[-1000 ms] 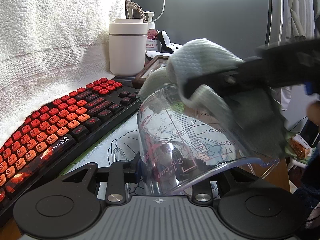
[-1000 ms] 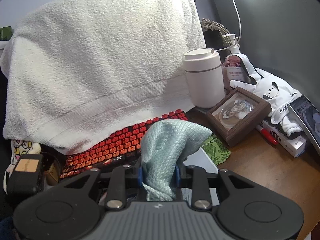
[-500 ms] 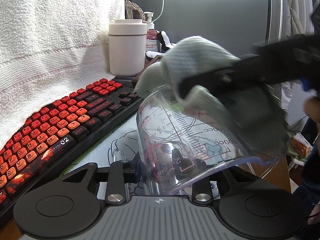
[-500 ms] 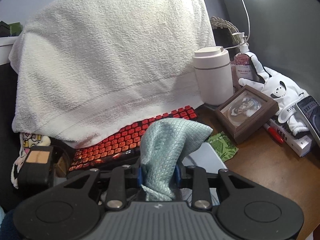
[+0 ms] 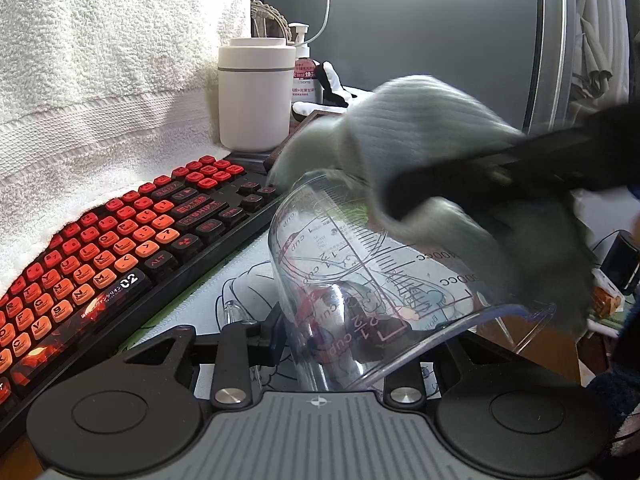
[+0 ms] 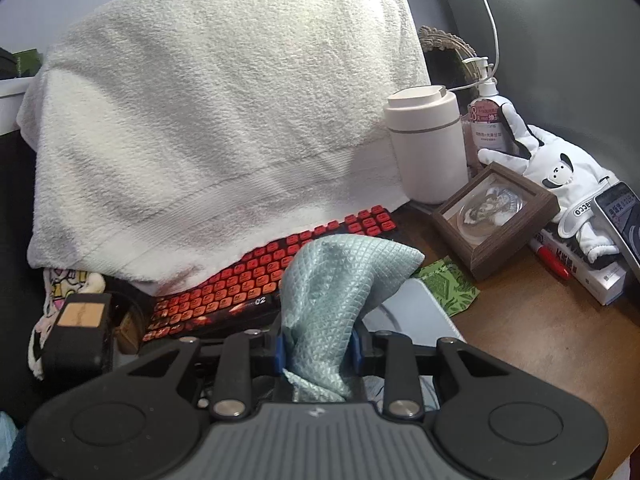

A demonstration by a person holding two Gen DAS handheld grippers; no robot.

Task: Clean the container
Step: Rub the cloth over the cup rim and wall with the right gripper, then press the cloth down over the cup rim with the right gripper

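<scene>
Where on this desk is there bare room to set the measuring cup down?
Bare brown desk lies right of the green packet, in front of the wooden frame. The pale mat before the keyboard also shows free surface. The back right is crowded: white canister, pump bottle, plush, book.

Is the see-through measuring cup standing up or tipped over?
Tipped. The measuring cup lies sideways in the left claw, its printed numbers sideways, cloth against it.

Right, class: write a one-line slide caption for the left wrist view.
Left gripper holds a clear measuring cup tilted over the desk while a grey-green cloth wipes its rim beside a red keyboard.
</scene>
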